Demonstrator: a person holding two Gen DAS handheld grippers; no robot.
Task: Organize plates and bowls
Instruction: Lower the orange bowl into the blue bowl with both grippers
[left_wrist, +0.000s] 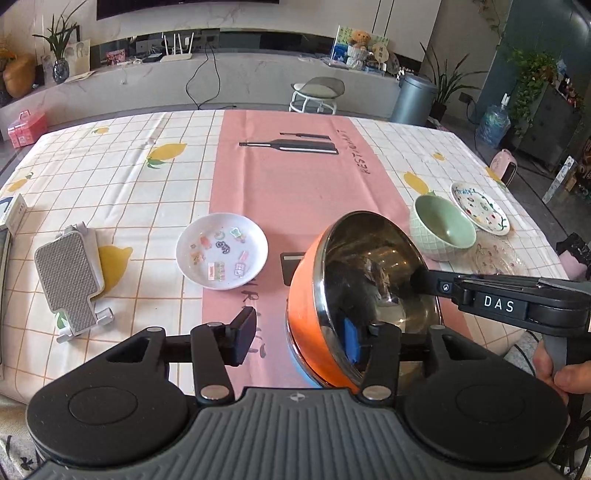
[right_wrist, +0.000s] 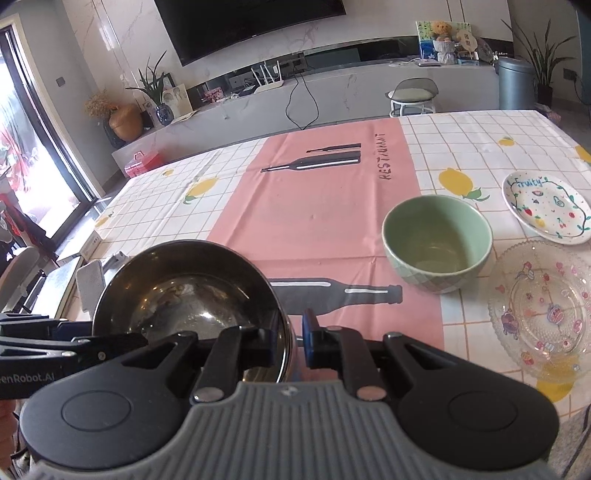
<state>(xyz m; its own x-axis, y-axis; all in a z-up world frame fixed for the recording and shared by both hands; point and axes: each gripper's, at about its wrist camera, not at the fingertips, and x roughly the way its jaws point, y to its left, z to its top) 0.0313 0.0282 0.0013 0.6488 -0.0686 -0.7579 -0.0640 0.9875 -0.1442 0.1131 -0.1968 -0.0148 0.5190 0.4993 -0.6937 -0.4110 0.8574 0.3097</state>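
An orange bowl with a steel inside is tilted above the pink runner; it also shows in the right wrist view. My right gripper is shut on its rim, one finger inside and one outside. My left gripper is open, with its right finger inside the bowl and its left finger clear of it. A green bowl stands to the right, also in the left wrist view. A white sticker plate lies left of the orange bowl.
A white "Fruity" plate and a clear glass plate lie right of the green bowl. A metal phone stand sits at the table's left. The lemon tablecloth covers the table.
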